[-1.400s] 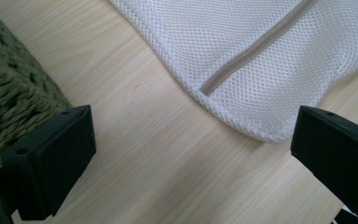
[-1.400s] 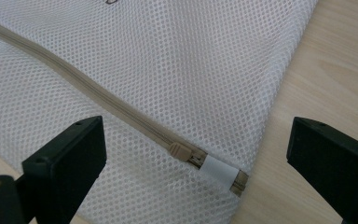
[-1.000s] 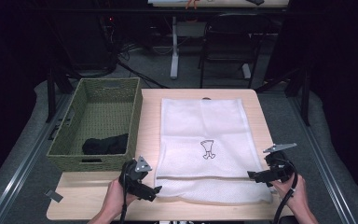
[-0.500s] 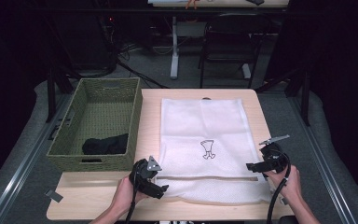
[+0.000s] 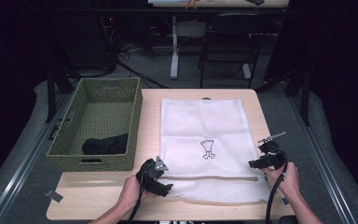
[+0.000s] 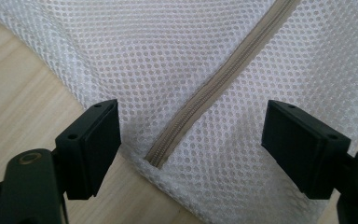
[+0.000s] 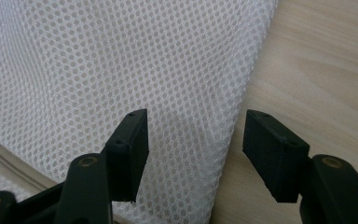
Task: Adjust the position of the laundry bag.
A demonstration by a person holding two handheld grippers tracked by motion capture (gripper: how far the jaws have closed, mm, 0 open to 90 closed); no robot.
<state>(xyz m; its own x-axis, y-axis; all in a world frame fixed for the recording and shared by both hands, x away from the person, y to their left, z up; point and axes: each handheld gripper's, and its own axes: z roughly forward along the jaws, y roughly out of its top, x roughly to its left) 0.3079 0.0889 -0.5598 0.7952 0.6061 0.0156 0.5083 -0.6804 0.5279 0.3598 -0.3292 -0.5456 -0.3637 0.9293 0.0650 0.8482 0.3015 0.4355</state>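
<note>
White mesh bag (image 5: 204, 135), honeycomb holes, beige zipper (image 6: 223, 77), small black printed figure. Olive woven basket (image 5: 74, 156); black cloth (image 5: 105, 144). Pale wood-grain table (image 5: 98, 205).

Dark item (image 5: 105, 144) in basket (image 5: 65, 161): unidentifiable

Light wooden table (image 5: 102, 205) with white mesh bag (image 5: 205, 126) and green woven basket (image 5: 116, 93).

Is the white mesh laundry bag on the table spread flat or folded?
Spread flat: the white mesh laundry bag lies in one smooth sheet on the light wooden table, its beige zipper closed where seen.
</note>
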